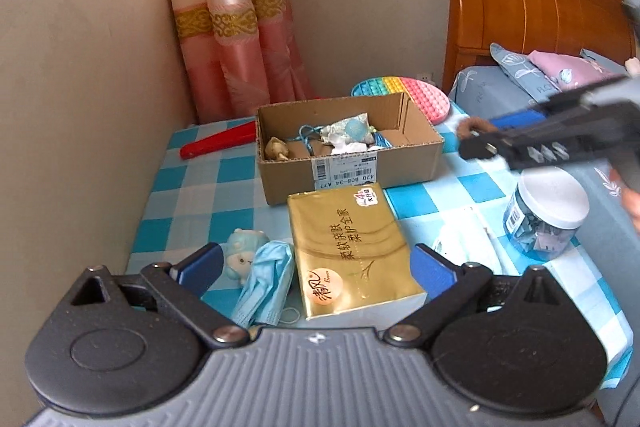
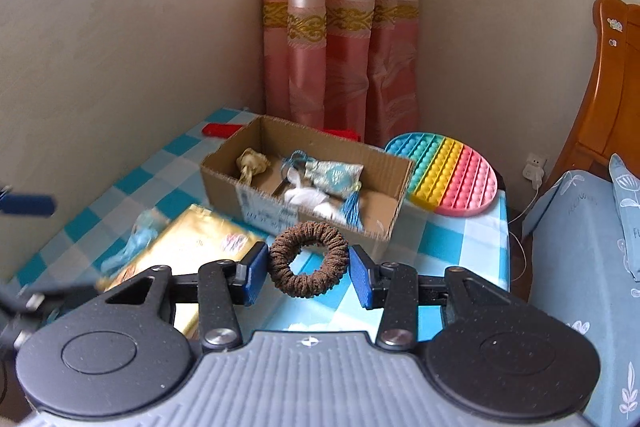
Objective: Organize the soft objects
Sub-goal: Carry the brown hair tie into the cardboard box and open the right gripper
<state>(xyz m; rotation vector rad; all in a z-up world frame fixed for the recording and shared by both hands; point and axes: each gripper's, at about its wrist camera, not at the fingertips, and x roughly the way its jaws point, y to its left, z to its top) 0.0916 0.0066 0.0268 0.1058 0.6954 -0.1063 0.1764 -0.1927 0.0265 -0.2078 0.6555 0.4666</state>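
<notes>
The counter, covered in a blue-and-white checked cloth, stands in the corner of the room beside a bed and carries every item under review.

The cardboard box sits toward the back of the counter with its top open. It already holds a patterned sachet with a blue tassel, a pale knotted cloth piece and some white fabric, so it evidently serves as the collection bin for soft objects.

A round rainbow bubble mat lies just behind the box, partly over the counter's far edge. A gold tissue pack lies in front of the box, touching or nearly touching its front wall.

A clear jar with a white lid stands to the right of the tissue pack, well apart from the box. Its contents look rigid, so it is probably not for sorting.

A crumpled blue face mask and a small pale-blue plush toy lie together left of the tissue pack, not yet collected.

The left gripper hangs low over the front of the counter, fingers spread wide and empty, straddling the mask and tissue pack. Judged: it is positioned to take a next item.

The right gripper has its fingers drawn in narrowly on a brown scrunchie, pads pressing its two sides, held clear of the counter just short of the box. Judged: delivery into the box is the step in hand.
</notes>
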